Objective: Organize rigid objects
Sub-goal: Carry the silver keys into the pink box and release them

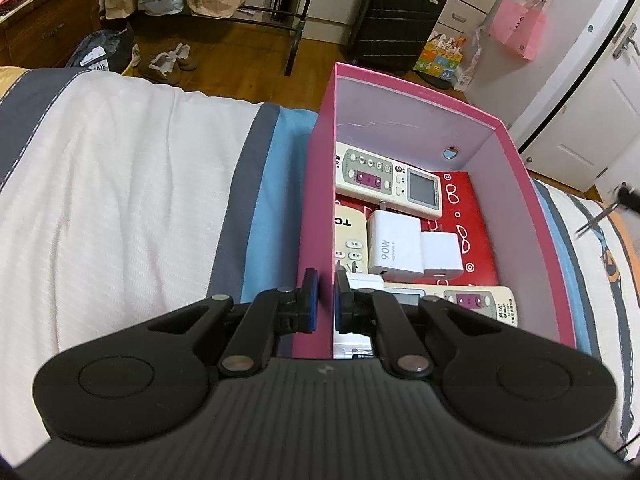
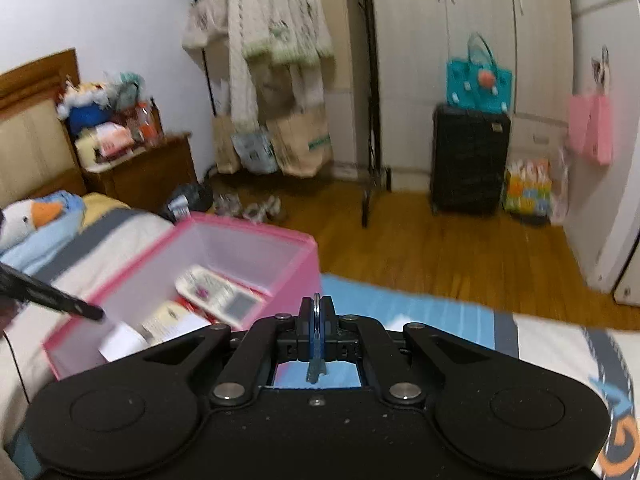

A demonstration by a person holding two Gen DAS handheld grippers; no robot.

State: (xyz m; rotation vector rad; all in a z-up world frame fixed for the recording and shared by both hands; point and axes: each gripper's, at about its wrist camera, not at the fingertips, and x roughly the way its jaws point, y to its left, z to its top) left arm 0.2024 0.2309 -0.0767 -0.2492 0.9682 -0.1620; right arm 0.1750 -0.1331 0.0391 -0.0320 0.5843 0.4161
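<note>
An open pink box [image 1: 420, 94] stands on the bed. In it lie a cream remote [image 1: 388, 180], a white 90W charger [image 1: 394, 246], a smaller white charger [image 1: 440, 254] and a second remote [image 1: 472, 300], all on a red card [image 1: 474, 208]. My left gripper [image 1: 326, 292] is shut on the box's left wall, one pad on each side. My right gripper [image 2: 317, 304] is shut on a thin flat metal piece [image 2: 316, 368], maybe a key, and is raised above the bedspread to the right of the pink box [image 2: 256, 230]. The left wrist view catches that metal piece [image 1: 592, 222] at its far right edge.
The striped white, grey and blue bedspread [image 1: 120, 200] spreads left of the box. Beyond the bed are a wooden floor [image 2: 440, 248], a black suitcase [image 2: 470, 160], a clothes rack [image 2: 276, 60] with paper bags, a cluttered nightstand [image 2: 148, 172] and a plush goose [image 2: 28, 216].
</note>
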